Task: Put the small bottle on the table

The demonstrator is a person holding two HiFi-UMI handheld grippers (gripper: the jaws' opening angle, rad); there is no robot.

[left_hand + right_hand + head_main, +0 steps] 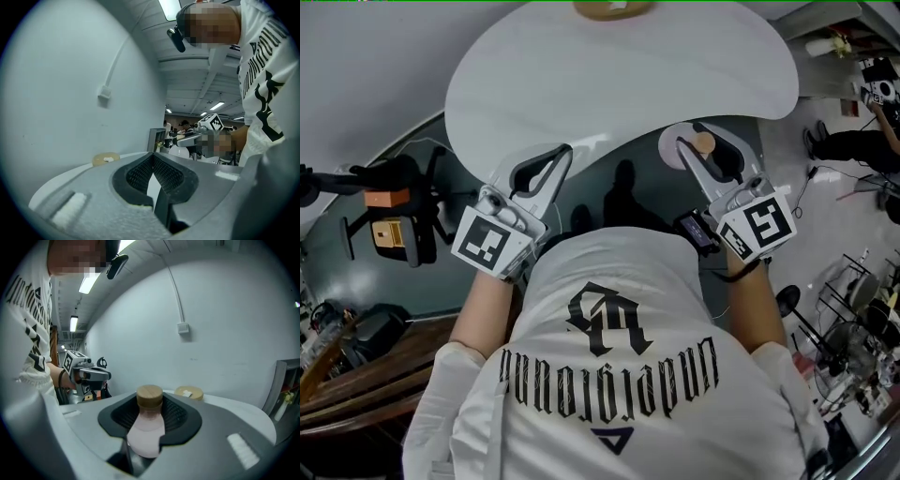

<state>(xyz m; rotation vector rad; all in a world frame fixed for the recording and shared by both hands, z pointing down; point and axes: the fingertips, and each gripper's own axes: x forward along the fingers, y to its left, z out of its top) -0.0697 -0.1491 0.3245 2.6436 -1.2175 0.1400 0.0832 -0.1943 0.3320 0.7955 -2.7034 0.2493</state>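
The small bottle (149, 427) has a pale pink body and a round wooden cap. It lies along the black pads of my right gripper (151, 401), which is shut on it. In the head view the bottle (704, 144) and right gripper (692, 136) hang at the near right edge of the white round table (619, 75). My left gripper (565, 150) is at the table's near left edge. Its tips meet with nothing between them, as the left gripper view (153, 157) also shows.
A flat tan round thing (600, 7) lies at the table's far edge, against the pale wall. A dark stand with an orange block (389, 216) is on the left floor. Cables, racks and a seated person (862, 141) crowd the right side.
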